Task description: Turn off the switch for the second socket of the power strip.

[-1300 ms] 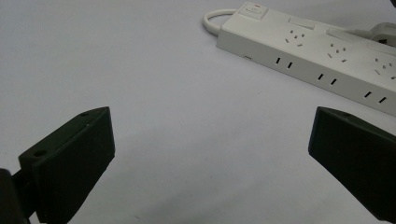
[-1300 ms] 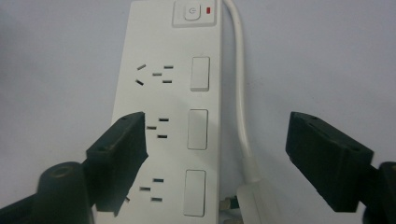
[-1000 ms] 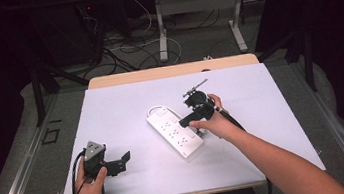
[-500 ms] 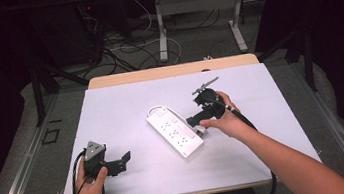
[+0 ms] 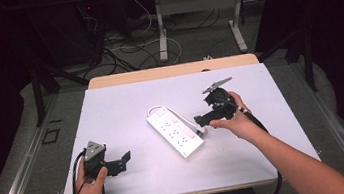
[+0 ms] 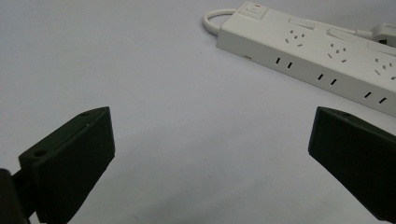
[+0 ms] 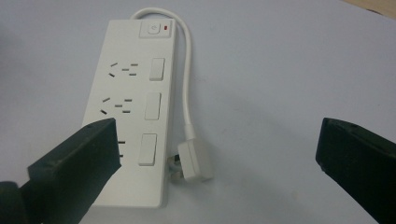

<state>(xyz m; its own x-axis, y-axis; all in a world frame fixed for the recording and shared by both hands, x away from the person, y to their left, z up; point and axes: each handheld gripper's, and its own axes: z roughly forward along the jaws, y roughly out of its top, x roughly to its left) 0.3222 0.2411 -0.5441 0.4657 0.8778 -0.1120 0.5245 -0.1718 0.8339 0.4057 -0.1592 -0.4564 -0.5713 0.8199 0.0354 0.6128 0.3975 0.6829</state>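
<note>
A white power strip (image 5: pixel 174 132) lies slantwise in the middle of the white table top (image 5: pixel 121 108). Its short cable (image 7: pixel 187 79) loops back along its side and ends in a white plug (image 7: pixel 194 161) lying loose beside it. My right gripper (image 5: pixel 203 112) hovers just right of the strip, open, with the plug between and beyond its jaws (image 7: pixel 217 140). My left gripper (image 5: pixel 121 164) rests near the front left of the table, open and holding nothing. The strip (image 6: pixel 317 51) shows ahead of it at upper right, apart from it.
The wooden table edge (image 5: pixel 171 71) runs along the back of the white top. Behind it, table legs (image 5: pixel 160 23) and loose cables (image 5: pixel 123 48) cover the floor. Dark drapes stand at both sides.
My right gripper has drifted to the right, from over the strip's end to just beside it. The left gripper and the strip have stayed put.
</note>
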